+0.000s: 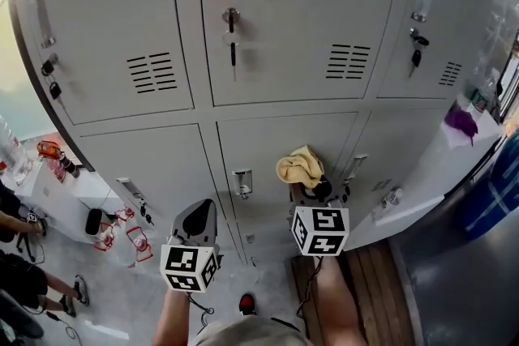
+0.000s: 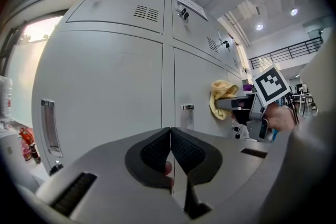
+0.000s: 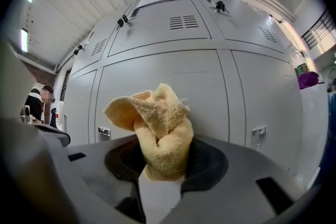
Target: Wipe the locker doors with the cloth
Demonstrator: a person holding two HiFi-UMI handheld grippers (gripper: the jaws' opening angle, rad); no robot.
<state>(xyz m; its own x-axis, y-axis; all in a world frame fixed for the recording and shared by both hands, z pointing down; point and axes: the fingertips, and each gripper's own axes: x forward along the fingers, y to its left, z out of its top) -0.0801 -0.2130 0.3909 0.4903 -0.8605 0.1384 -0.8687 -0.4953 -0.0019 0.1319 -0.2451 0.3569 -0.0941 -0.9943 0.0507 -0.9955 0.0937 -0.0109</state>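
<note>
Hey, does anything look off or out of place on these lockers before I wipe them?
Nothing looks damaged or spilled. The only thing to note is that keys hang from the locks of the upper locker doors. The cloth, bunched in the right gripper, could snag them.

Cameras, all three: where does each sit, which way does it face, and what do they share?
Head view: on the person's head, looking steeply down the lockers; left gripper, right gripper and both forearms show.
Left gripper view: on the left gripper, along its closed, empty fingers toward the lower doors.
Right gripper view: on the right gripper, facing the lockers; its fingers clamp the cloth.
Shared: the cloth shows in all three.
</note>
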